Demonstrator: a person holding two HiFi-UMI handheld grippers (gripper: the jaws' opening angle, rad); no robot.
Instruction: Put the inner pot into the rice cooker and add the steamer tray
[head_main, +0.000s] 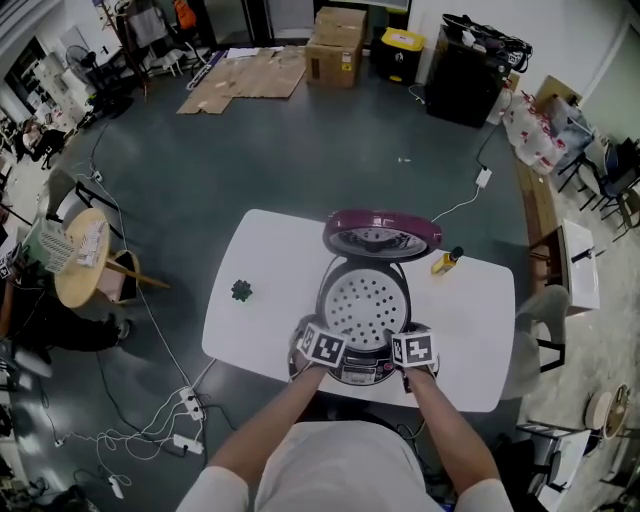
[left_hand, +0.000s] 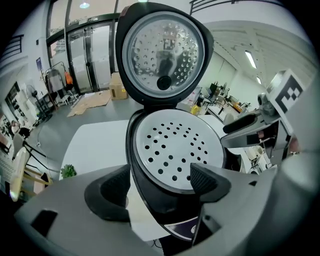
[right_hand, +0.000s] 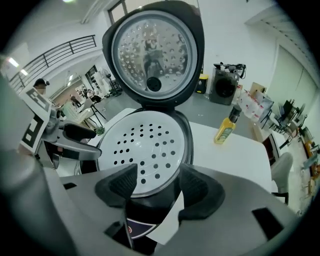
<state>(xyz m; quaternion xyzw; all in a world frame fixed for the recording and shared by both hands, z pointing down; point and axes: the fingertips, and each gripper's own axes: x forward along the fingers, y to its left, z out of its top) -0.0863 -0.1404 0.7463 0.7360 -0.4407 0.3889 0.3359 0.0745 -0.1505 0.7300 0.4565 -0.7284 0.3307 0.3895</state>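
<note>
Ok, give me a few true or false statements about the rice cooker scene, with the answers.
1. The lid of the rice cooker is shut. False: it stands open.
2. The steamer tray sits in the rice cooker. True.
3. The right gripper holds the yellow bottle. False: its jaws are open, gripping nothing; the bottle stands on the table.
4. A small green plant is on the table. True.
5. The left gripper is open. True.

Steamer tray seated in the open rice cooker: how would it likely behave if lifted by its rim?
The steamer tray looks thin, perforated and rigid, so probably light and stiff. Its smooth surface may slip in a grip. It sits flush inside the rice cooker, so little rim seems exposed.
</note>
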